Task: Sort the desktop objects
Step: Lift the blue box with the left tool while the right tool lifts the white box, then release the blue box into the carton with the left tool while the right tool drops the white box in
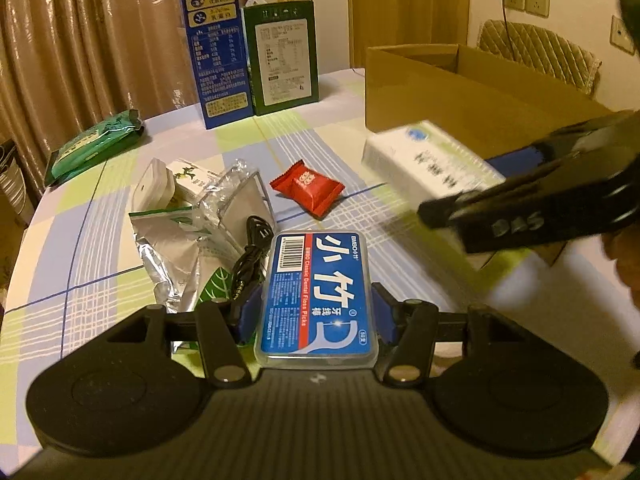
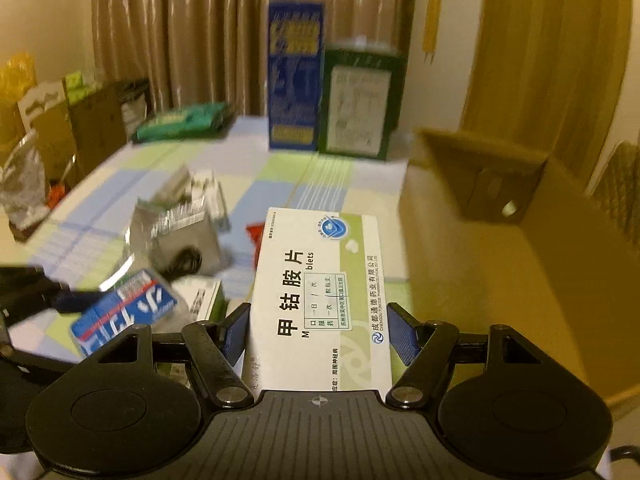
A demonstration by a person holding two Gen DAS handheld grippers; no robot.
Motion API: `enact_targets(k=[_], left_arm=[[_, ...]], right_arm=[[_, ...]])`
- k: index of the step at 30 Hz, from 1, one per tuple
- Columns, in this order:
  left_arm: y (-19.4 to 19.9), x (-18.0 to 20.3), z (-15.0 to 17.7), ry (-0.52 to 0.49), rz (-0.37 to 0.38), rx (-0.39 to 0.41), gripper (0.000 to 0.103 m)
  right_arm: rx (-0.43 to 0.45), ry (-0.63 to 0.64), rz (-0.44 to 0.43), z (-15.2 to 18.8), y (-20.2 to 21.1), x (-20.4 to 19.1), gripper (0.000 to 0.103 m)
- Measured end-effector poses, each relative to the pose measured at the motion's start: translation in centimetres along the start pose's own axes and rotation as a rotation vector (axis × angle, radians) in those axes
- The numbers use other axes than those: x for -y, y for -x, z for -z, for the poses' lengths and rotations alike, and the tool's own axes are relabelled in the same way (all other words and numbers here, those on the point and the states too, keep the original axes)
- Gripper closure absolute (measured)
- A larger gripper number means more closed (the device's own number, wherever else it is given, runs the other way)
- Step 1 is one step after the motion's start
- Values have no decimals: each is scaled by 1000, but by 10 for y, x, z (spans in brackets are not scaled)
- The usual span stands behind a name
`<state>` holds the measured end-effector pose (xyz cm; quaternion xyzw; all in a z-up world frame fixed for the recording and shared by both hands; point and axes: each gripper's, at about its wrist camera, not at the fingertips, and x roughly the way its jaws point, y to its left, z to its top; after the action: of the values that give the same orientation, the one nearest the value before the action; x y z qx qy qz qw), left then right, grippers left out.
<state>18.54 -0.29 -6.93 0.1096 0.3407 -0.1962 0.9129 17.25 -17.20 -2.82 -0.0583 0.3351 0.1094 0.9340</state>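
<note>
My left gripper [image 1: 316,308] is shut on a blue dental floss pick case [image 1: 316,280], its blue pads pressed against the case's two long sides just above the checked tablecloth [image 1: 100,216]. My right gripper [image 2: 320,332] is shut on a white and green medicine box [image 2: 320,296], held clear of the table beside the open cardboard box [image 2: 480,280]. In the left wrist view the medicine box [image 1: 424,156] hangs blurred in front of the cardboard box [image 1: 440,92]. The right wrist view shows the floss case [image 2: 124,312] at lower left.
A red candy packet [image 1: 307,190], crumpled foil bags [image 1: 172,248] and a black cable [image 1: 252,256] lie mid-table. A tall blue carton [image 1: 216,52] and a green carton [image 1: 284,56] stand at the back. A green pack [image 1: 96,144] lies at the far left edge.
</note>
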Motion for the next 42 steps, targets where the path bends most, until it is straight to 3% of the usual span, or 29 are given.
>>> enact_targets(k=[8,13,19,31,33,42], left_arm=[[32,42,-44,-5,35,64,51],[37,83,-88,-18,70,106,51],[24,131,-129,-16,120,126,51],[-26,187,-157,-31,194,86,50],[-27,189,-158,-45,180,89,45],[-8,171,-152,-31,125,100,43]], right_arm=[[82,-70,111,-26,63,75,35],[74,-126,160,-33,77,129,35],[34,-171,158,-24,74,177,35],[6,-241,134,-6,53,219,35],[4,-243,129,-4,51,221,35],[-1,-255,95,-1,43,216,35]])
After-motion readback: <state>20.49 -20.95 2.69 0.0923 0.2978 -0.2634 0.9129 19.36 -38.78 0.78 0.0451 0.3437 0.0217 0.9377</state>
